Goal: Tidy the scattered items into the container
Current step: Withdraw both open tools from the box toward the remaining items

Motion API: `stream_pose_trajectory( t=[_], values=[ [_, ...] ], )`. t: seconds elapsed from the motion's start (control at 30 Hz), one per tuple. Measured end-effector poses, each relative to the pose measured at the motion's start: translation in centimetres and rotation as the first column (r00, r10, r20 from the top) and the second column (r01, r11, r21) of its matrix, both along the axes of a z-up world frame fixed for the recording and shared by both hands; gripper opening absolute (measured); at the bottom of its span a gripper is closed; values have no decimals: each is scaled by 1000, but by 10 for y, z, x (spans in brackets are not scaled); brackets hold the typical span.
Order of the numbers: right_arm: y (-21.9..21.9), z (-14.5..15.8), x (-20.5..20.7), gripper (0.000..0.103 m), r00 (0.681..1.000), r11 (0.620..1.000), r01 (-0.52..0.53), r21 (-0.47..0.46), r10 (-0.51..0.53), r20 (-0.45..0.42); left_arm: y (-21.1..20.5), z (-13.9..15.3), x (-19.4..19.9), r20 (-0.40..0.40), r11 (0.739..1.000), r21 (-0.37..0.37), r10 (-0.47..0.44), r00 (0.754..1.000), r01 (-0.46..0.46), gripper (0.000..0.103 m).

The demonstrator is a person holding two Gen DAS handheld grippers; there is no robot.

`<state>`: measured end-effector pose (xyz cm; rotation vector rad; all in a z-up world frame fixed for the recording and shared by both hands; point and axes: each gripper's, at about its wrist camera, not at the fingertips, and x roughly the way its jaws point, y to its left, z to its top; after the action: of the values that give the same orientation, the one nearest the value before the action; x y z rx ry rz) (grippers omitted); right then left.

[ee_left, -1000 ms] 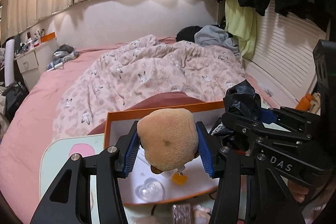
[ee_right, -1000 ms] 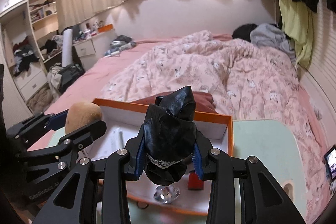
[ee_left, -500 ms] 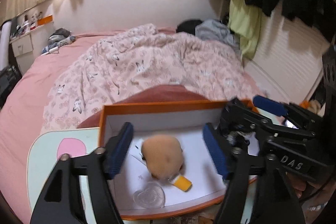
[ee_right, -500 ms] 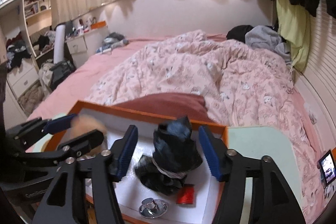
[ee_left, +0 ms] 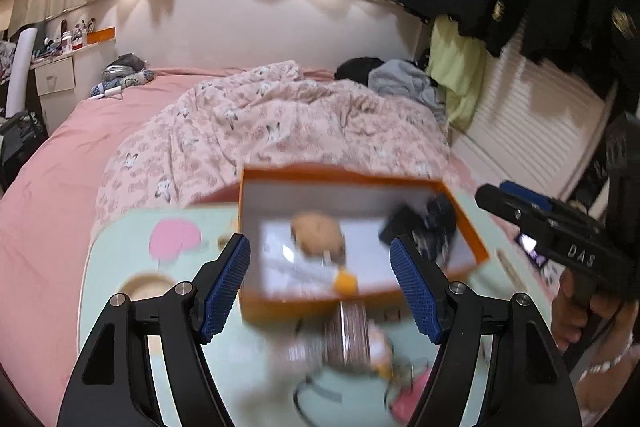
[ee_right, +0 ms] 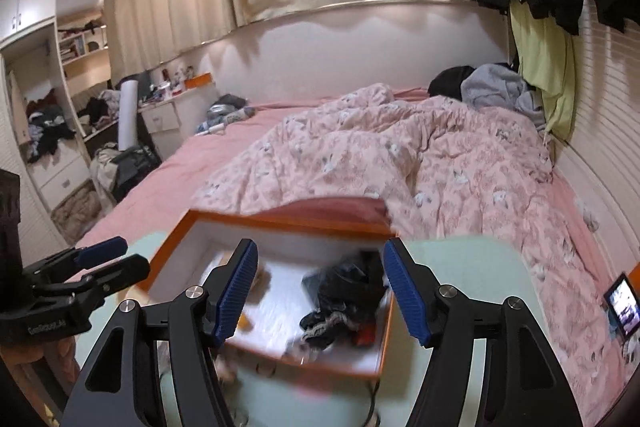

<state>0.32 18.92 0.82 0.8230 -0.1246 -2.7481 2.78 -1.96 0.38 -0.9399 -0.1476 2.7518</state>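
Left hand-held gripper (ee_left: 320, 283) is released, jaws spread, nothing btwn the blue pads; it sits low-centre of the left wrist view, above the pale green worktop (ee_left: 120, 227). Right hand-held gripper (ee_right: 320, 287) is likewise released & empty, low-centre of its own view. Orange box (ee_left: 460, 203) sits mid-frame on the worktop w/ a tan plush (ee_left: 318, 235) lying inside at centre & a black fabric bundle (ee_right: 344, 291) inside toward the right wall. Blurry small items (ee_left: 348, 335) lie on the worktop just below the box. Pink bed (ee_right: 400, 155) fills the frame behind.
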Motion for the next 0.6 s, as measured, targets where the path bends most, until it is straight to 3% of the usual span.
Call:
stream_pose_trajectory(
  t=[0.2, 0.33, 0.5, 0.6],
  values=[
    [-28, -43, 41, 66, 990, 991, -106, 81, 97, 102, 19, -40, 38, 80, 997, -74, 0, 997, 6, 73],
    [-45, -78, 50, 65, 972, 976, -168, 137, 140, 191, 24, -66, 40, 122, 989, -144, 45, 992, -27, 73],
    [-48, -96, 46, 65, 962, 973, -166, 160, 124, 242, 14, -79, 33, 179, 992, -116, 75, 981, -55, 73],
    [-48, -103, 46, 65, 962, 972, -147, 184, 97, 255, 10, -84, 38, 164, 991, -115, 93, 982, -74, 73]
  ],
)
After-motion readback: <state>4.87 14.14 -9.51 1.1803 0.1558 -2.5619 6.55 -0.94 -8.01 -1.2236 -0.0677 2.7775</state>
